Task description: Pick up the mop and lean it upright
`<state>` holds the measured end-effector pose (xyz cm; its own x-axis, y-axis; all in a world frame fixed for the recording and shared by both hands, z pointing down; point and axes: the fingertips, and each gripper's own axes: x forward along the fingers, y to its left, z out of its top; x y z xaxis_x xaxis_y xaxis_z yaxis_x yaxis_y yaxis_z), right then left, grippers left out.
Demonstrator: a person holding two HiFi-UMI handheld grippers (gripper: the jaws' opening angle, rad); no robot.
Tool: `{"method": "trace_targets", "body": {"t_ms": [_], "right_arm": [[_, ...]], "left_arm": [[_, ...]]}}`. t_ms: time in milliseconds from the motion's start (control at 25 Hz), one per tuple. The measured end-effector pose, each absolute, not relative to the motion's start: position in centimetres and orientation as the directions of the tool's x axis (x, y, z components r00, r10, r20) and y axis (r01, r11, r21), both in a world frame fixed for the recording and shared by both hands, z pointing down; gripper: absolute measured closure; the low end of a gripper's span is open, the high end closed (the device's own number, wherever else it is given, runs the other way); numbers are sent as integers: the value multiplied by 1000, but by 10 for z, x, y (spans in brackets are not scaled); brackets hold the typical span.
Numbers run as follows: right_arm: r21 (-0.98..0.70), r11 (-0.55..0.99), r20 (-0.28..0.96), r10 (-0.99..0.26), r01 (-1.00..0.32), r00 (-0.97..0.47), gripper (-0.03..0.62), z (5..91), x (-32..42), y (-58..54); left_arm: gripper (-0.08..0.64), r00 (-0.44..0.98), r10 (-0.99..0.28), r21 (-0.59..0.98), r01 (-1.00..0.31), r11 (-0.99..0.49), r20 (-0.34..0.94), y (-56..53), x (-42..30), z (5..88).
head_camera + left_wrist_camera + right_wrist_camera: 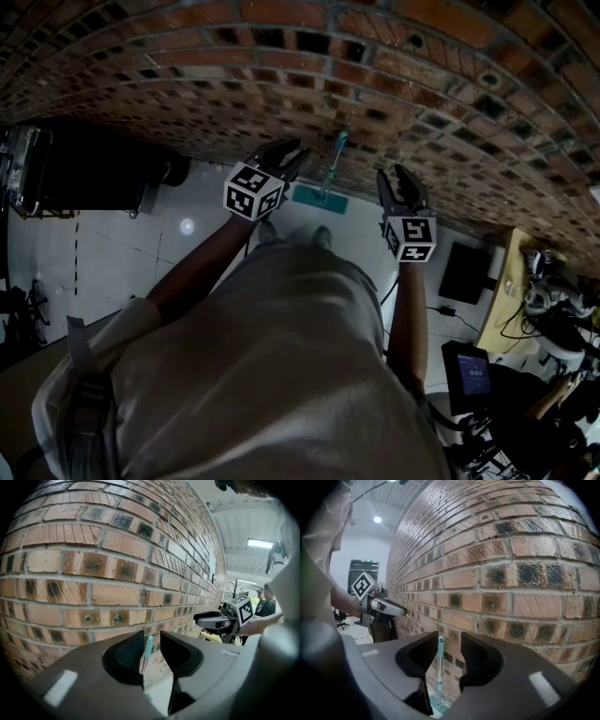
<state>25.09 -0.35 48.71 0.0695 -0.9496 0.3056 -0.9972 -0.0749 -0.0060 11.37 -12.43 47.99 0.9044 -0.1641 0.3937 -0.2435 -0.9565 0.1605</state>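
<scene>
The mop (332, 167) stands upright, leaning on the brick wall (375, 75), its teal head (319, 197) on the pale floor. My left gripper (286, 157) hangs just left of the handle and my right gripper (398, 183) to its right; neither touches it. In the left gripper view the teal handle tip (147, 649) shows through the gap of the open left gripper (152, 644), farther off against the wall. The right gripper view shows the whole mop (439, 667) beyond the open right gripper (449, 644), with nothing between the pads.
A dark cabinet (84, 169) stands by the wall at the left. At the right are a black box (464, 272) on the floor, a wooden desk (502, 300) with gear, and a screen (472, 375). My feet (295, 234) are close behind the mop head.
</scene>
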Motion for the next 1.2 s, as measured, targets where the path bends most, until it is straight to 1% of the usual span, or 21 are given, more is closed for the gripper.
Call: {"method": "trace_targets", "body": {"t_ms": [200, 280, 360, 440, 560, 680, 1000, 1120, 1200], "right_arm": [[-19, -80, 316, -946, -997, 70, 435, 493, 252, 1], [-21, -81, 318, -945, -996, 70, 436, 495, 253, 2], [-25, -84, 321, -944, -996, 71, 434, 497, 254, 4], [-30, -85, 322, -944, -996, 71, 435, 498, 255, 6], [-45, -85, 321, -945, -995, 66, 436, 501, 255, 11], [-73, -92, 327, -943, -993, 63, 435, 511, 255, 18], [-212, -115, 370, -929, -970, 29, 439, 567, 242, 39], [-249, -148, 406, -913, -957, 35, 442, 591, 245, 43], [-262, -184, 425, -903, -947, 59, 458, 598, 252, 42]], "left_arm": [[423, 910, -138, 192, -227, -955, 392, -120, 115, 483], [428, 906, -135, 179, -222, -959, 402, -118, 116, 485], [483, 897, -142, 160, -226, -961, 418, -117, 116, 489], [483, 894, -145, 181, -240, -954, 423, -118, 117, 494], [457, 893, -146, 218, -258, -941, 426, -116, 117, 500], [442, 882, -139, 214, -258, -942, 450, -107, 118, 507], [419, 835, -131, 195, -272, -942, 535, -79, 119, 532], [416, 814, -127, 193, -281, -940, 566, -70, 113, 539], [416, 806, -129, 186, -284, -940, 578, -67, 108, 541]]}}
